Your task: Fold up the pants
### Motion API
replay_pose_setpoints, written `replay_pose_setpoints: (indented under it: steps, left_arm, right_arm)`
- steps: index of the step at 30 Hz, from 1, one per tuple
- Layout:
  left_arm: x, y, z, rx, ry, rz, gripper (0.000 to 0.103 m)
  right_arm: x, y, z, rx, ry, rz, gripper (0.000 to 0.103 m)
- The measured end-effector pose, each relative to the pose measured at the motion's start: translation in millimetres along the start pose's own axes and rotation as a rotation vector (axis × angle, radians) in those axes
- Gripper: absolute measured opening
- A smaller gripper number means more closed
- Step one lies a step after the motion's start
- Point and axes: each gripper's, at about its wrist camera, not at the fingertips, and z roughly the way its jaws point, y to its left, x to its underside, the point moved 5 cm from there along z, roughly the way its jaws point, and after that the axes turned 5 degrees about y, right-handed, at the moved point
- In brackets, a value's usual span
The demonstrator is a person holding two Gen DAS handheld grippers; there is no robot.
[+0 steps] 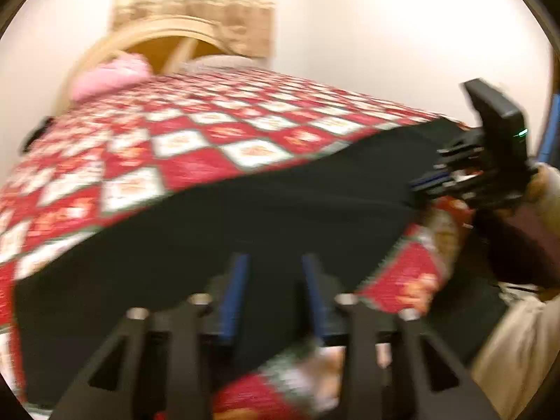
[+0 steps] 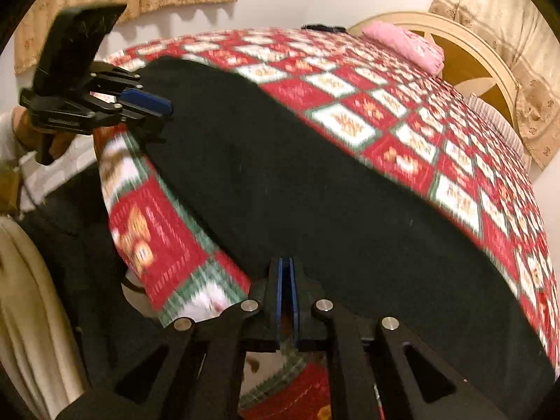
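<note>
Dark, near-black fabric pants (image 2: 315,182) lie spread flat along the near edge of a bed covered by a red, white and green checkered quilt (image 2: 402,112), with a pink folded cloth (image 2: 402,42) near the cream arched headboard (image 2: 465,56) at the far end. Judging from how both tools sit at the garment's near edge, the step in hand looks like lifting that edge to carry it over for a fold; to do it well, both ends should rise together and travel evenly, keeping the cloth taut between them so the crease runs straight and the quilt beneath is not dragged along. The right hand-held gripper (image 2: 287,266), black with blue pads, has its fingers drawn nearly together at the pants' hem and seems to pinch the dark cloth, though the contact itself is blurred. The left hand-held gripper (image 1: 274,262) stands with its blue fingers (image 1: 238,280) parted moderately, resting over the black fabric near the bed's edge; from the right wrist view its tips reach the far end of the garment, and I cannot tell whether cloth sits between them.
</note>
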Motion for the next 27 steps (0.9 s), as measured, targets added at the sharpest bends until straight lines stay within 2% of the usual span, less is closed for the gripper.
replay_pose_setpoints:
  steps: [4, 7, 10, 11, 12, 13, 17, 19, 23, 24, 27]
  left_arm:
    - [13.5, 31.6, -2.8, -0.032, 0.014, -0.08, 0.053]
    - [32.5, 32.9, 5.2, -0.04, 0.072, -0.084, 0.053]
    - [41.8, 26.1, 3.5, -0.061, 0.057, -0.071, 0.054]
    - [42.4, 25.8, 1.7, -0.059, 0.052, -0.079, 0.054]
    - [42.7, 26.8, -0.8, -0.055, 0.044, -0.091, 0.054]
    - [41.8, 28.9, -4.8, -0.056, 0.031, -0.103, 0.054]
    - [35.7, 46.2, -28.1, -0.087, -0.053, -0.144, 0.054]
    - [37.4, 58.2, -27.8, -0.09, -0.045, -0.174, 0.054]
    - [53.2, 66.5, -13.5, -0.087, 0.024, -0.184, 0.054]
    - [56.8, 63.9, -14.0, -0.095, 0.016, -0.167, 0.055]
    - [64.4, 61.2, -18.0, -0.087, 0.007, -0.16, 0.057]
  right_arm:
    - [-44.0, -6.7, -1.1, -0.077, -0.053, 0.036, 0.004]
    - [-72.7, -7.7, 7.9, -0.119, -0.087, 0.073, 0.005]
    - [-110.3, -10.6, 31.4, -0.186, -0.097, 0.144, 0.012]
    - [-116.5, -12.2, 36.1, -0.207, -0.094, 0.166, 0.028]
    - [-127.3, -13.4, 45.6, -0.247, -0.085, 0.199, 0.05]
    - [-137.5, -15.3, 53.6, -0.287, -0.085, 0.234, 0.056]
    - [-165.0, -24.9, 74.2, -0.37, -0.087, 0.346, 0.056]
    - [-174.7, -30.5, 84.6, -0.415, -0.081, 0.407, 0.056]
    - [-183.5, -39.8, 109.9, -0.479, -0.029, 0.506, 0.05]
    - [-184.4, -39.8, 115.3, -0.493, -0.015, 0.52, 0.046]
    - [-183.3, -34.4, 131.0, -0.555, 0.044, 0.544, 0.044]
